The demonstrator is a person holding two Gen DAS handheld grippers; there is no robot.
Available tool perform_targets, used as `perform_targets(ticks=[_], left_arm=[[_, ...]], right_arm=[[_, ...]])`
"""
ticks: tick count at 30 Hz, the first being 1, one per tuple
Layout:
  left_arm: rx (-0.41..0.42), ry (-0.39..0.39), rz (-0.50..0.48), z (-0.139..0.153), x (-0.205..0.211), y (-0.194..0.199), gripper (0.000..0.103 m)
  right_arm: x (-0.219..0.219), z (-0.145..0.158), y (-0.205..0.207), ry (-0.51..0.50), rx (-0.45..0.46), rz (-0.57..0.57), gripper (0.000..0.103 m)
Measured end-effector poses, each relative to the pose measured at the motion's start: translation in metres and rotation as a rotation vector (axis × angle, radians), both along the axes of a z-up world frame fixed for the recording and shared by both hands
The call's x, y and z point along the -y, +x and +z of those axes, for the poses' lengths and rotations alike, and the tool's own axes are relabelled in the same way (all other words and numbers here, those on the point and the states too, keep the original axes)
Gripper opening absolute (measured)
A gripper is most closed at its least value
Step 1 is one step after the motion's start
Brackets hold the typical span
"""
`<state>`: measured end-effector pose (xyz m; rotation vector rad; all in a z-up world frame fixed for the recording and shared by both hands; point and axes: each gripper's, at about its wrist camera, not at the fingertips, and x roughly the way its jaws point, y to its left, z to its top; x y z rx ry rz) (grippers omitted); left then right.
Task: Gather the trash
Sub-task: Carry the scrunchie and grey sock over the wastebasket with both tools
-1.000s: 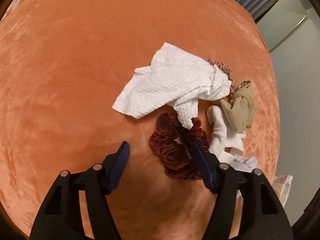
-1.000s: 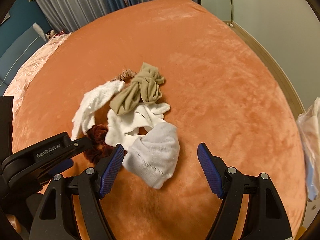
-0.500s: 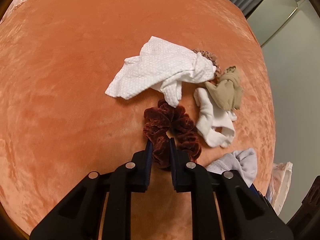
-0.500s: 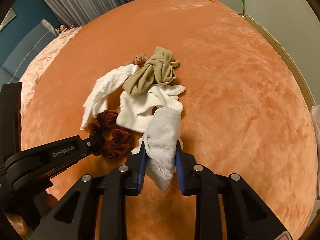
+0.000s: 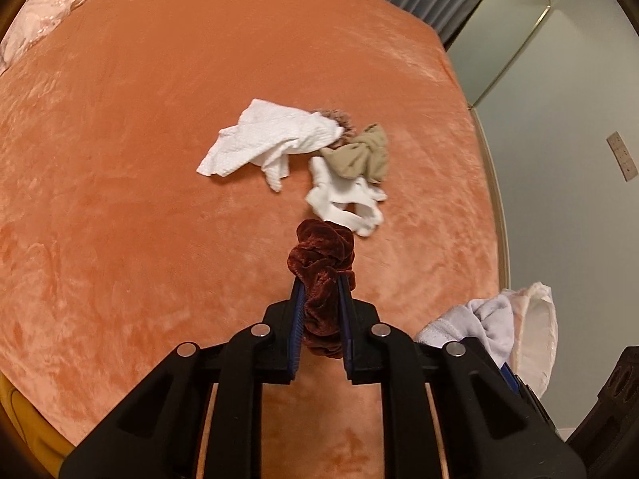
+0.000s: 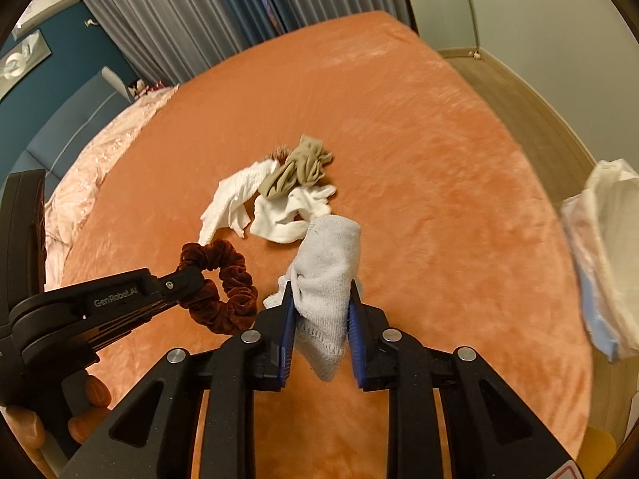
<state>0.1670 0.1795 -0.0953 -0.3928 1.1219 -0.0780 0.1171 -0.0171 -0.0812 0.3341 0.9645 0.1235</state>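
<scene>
My left gripper [image 5: 319, 279] pinches the scrunchie [image 5: 321, 255]; right gripper [image 6: 321, 293] clamps the grey sock [image 6: 327, 263]. Both hang above the bed [image 5: 120, 199], near the 3-piece pile [image 5: 319, 151].

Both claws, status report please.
Left claw shut on scrunchie. Right claw shut on grey sock. Both lifted off bed. Nothing in the way.

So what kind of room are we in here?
Most likely a bedroom: a wide bed under an orange velvet bedspread, long grey curtains behind it, and a blue padded headboard.
</scene>
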Motion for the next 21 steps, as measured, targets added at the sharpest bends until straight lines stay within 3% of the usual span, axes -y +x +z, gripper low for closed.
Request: perform_targets(ticks=[11, 21], left_arm=[[0.104, 0.014, -0.112, 0.055, 0.067, -0.034, 0.015], [0.152, 0.003, -0.261, 0.084, 0.155, -0.054, 0.015]], right_arm=[[0.061, 0.035, -0.045, 0.02, 0.082, -0.095, 0.022], [0.124, 0.062, -0.078, -0.007, 0.157, -0.19, 0.022]])
